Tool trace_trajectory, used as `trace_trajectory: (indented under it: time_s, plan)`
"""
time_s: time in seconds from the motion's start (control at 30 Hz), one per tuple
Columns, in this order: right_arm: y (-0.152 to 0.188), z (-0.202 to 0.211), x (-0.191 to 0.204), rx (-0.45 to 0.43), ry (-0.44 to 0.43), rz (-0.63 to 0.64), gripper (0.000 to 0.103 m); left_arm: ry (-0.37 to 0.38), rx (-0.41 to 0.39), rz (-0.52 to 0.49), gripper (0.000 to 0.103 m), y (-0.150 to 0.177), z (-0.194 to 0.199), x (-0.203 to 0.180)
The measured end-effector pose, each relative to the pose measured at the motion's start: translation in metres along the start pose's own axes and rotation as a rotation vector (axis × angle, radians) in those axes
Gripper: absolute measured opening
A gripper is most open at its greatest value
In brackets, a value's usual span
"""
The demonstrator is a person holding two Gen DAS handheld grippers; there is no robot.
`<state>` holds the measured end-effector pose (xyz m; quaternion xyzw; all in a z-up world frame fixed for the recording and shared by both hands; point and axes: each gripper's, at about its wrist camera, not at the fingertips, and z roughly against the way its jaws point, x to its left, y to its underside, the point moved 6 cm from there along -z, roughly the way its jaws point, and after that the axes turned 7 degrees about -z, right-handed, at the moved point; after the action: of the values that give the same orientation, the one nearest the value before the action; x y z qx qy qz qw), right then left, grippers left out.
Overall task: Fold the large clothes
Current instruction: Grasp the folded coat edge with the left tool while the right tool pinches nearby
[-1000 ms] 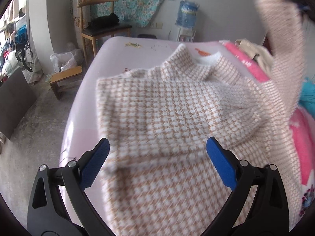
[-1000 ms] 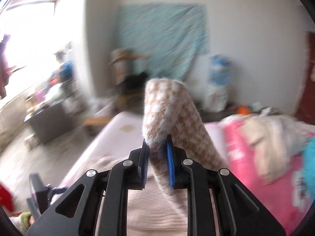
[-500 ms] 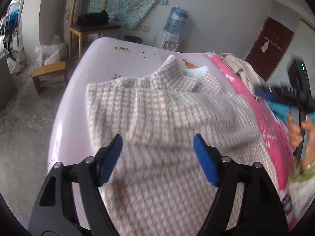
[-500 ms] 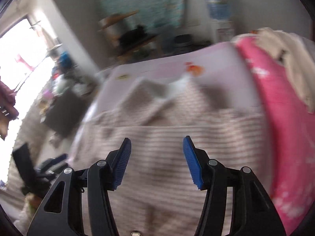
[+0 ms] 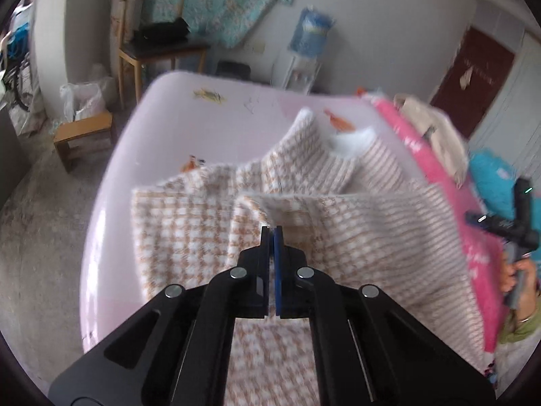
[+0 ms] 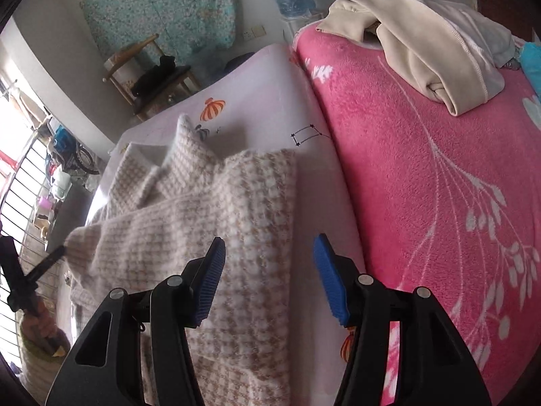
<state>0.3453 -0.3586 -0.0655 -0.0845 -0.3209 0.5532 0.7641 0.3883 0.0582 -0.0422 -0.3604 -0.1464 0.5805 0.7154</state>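
Pinching a fold of the checked sweater point(image 5: 189, 237), the left gripper point(image 5: 273, 233) has just closed, fabric between its pads; the right gripper point(image 6: 268, 280) stands spread over the sweater's three-o'clock edge on the bed point(image 6: 263, 77); lift gently, keeping the sleeve flat.

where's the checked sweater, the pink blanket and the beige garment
checked sweater point(image 6: 243, 203): right wrist view, folded body panel
pink blanket point(image 6: 422, 176): right wrist view, bare fleece
beige garment point(image 6: 422, 44): right wrist view, its folded middle
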Motion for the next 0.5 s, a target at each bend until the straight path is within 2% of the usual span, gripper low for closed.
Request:
trace_trajectory:
  time_s: [0.1, 0.17, 0.37, 0.47, 0.5]
  plan:
    - [0.003, -0.009, 0.005, 0.018, 0.012, 0.031, 0.054, -0.042, 0.061, 0.026, 0.001, 0.019, -0.006, 0.017]
    - [0.002, -0.015, 0.011, 0.016, 0.016, 0.052, 0.054, -0.041, 0.072, 0.043, 0.001, 0.027, -0.008, 0.022]
    - [-0.002, -0.013, 0.026, 0.003, 0.007, 0.083, 0.054, -0.055, -0.057, 0.036, 0.001, -0.005, 0.020, 0.017]
    - [-0.001, -0.012, 0.028, -0.005, 0.022, 0.107, 0.054, -0.095, 0.006, 0.045, 0.001, 0.000, 0.007, 0.022]
    - [0.000, -0.015, 0.027, 0.002, 0.027, 0.112, 0.054, -0.124, 0.055, 0.040, 0.001, 0.011, -0.004, 0.026]
